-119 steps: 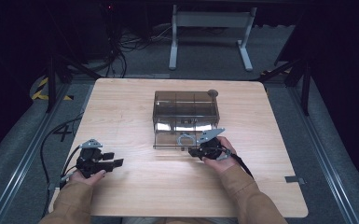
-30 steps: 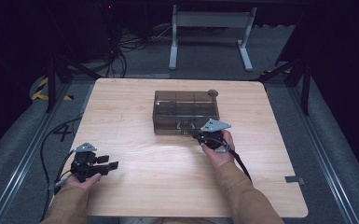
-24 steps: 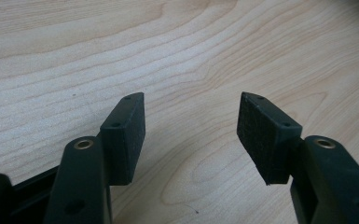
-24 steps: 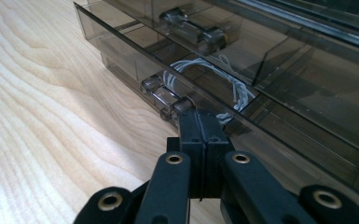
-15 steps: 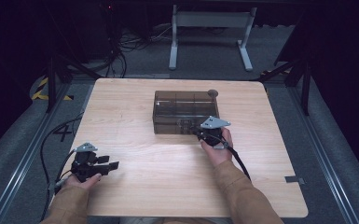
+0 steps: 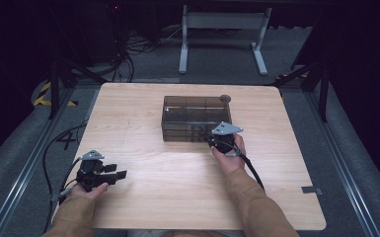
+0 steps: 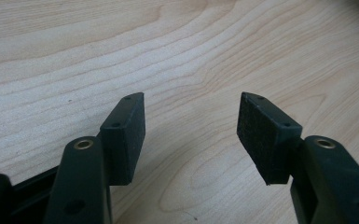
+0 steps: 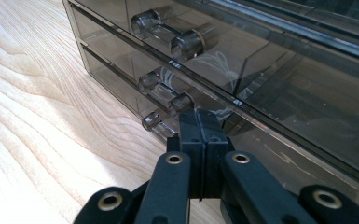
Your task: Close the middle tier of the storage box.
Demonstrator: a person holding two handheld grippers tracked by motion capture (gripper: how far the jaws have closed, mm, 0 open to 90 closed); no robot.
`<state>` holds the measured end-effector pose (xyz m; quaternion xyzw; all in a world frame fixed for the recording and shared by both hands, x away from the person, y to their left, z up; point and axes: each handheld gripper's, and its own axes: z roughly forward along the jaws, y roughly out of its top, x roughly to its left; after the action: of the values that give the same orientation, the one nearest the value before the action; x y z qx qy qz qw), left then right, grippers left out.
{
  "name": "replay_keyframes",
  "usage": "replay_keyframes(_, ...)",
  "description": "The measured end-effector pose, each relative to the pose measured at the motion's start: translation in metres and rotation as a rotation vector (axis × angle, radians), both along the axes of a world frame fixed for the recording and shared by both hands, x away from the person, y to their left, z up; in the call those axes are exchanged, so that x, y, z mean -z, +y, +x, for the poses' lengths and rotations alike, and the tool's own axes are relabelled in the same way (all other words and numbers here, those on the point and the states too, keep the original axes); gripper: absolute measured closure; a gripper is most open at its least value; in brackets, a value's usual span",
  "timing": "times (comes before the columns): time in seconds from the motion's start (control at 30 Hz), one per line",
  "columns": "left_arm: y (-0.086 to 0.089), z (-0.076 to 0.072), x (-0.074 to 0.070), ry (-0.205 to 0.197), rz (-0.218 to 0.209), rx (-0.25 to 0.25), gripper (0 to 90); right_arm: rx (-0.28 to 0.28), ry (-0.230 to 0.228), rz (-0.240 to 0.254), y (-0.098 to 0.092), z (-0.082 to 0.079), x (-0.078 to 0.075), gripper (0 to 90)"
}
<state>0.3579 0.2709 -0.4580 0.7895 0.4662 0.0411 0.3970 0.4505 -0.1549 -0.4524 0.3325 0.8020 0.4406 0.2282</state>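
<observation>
No writing is legible on the smoky drawer box (image 6: 196, 117) at frame centre. The right gripper (image 8: 199, 122), jaws pressed together, sits against its front; the left gripper (image 7: 191, 133) gapes wide, lower left.

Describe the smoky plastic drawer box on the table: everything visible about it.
The drawer box is a low rectangular cabinet of dark, see-through smoked plastic, standing upright on the wooden table, back of centre. In the right gripper view its front shows stacked drawers, all pushed in, each with a clear bar handle on two round posts. Something pale and stringy shows faintly through the drawer fronts. A small round dark thing sits at its back right corner. The right gripper, jaws together, is against the lower drawer front by a handle.
</observation>
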Motion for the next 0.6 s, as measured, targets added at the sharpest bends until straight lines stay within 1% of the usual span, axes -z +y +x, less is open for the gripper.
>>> replay_keyframes(0.37,0.000,0.001,0.000,0.000,-0.002,0.002,42.9,0.001,0.009,-0.013,0.001,-0.001,-0.002,90.0)
replay_keyframes(0.4,0.000,0.001,0.000,0.001,-0.003,0.003,42.9,-0.006,0.005,-0.018,0.002,-0.005,-0.004,90.0)
replay_keyframes(0.47,0.000,0.001,0.000,0.000,-0.002,0.002,42.9,-0.009,0.005,-0.015,0.002,-0.006,-0.005,90.0)
replay_keyframes(0.6,-0.001,0.001,0.000,-0.002,-0.001,0.002,42.9,-0.026,-0.003,-0.019,0.002,-0.013,-0.011,90.0)
